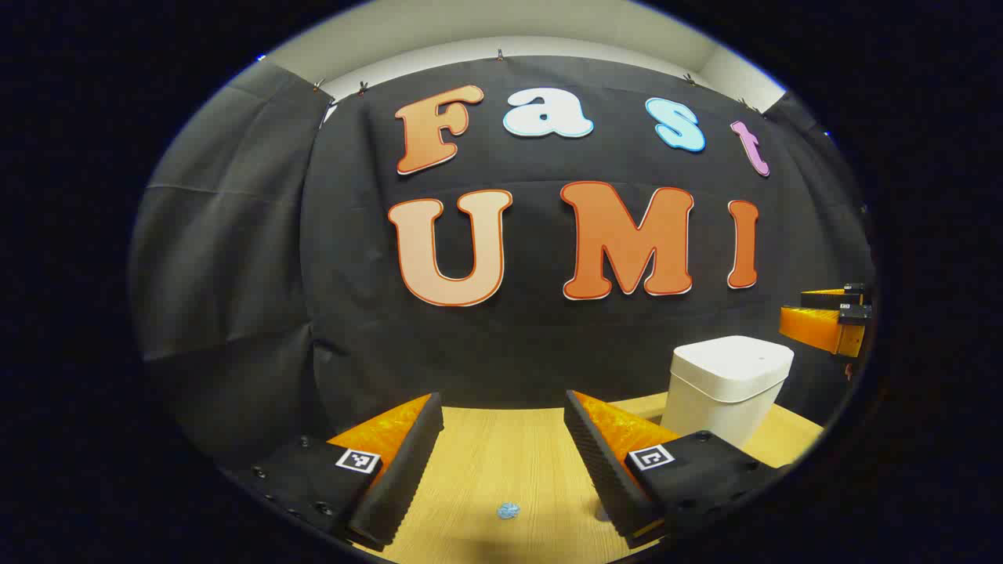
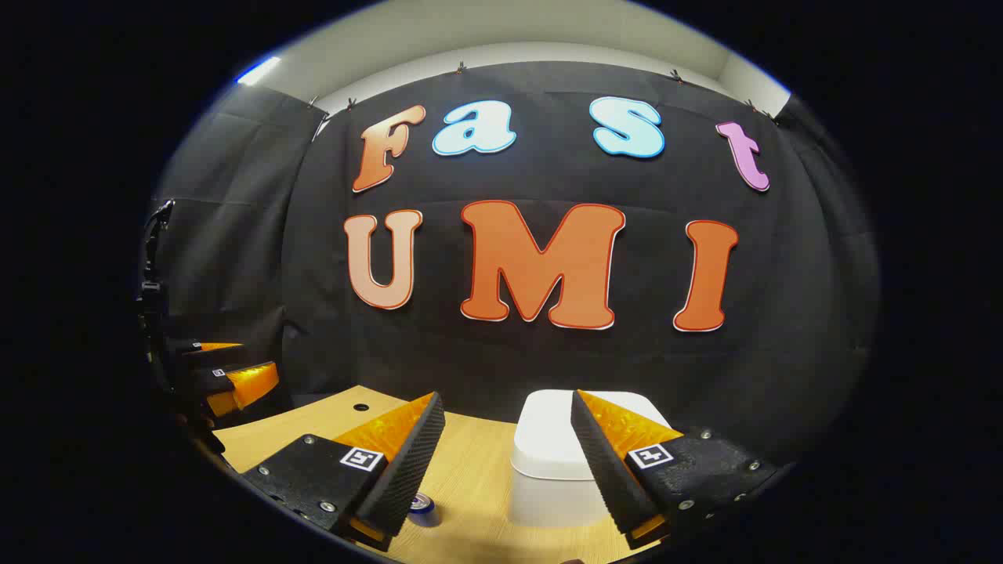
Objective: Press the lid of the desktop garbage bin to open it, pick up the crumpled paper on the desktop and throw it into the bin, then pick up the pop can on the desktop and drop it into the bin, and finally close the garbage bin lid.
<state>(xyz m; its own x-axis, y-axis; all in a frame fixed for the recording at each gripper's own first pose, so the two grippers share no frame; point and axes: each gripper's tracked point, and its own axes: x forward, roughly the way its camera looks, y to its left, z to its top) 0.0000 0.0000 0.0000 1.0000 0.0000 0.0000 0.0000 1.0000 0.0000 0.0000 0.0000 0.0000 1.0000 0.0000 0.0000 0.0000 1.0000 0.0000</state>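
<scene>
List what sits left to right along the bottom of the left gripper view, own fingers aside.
Crumpled paper on the wooden desktop → white garbage bin, lid closed → the right gripper at the far right edge, held above desk level.

A light wooden table [image 1: 501,454] carries a white lidded bin [image 1: 729,384], a small blue crumpled paper [image 1: 508,511] and a pop can [image 2: 421,504], both lying ahead of the grippers' fingers.
</scene>
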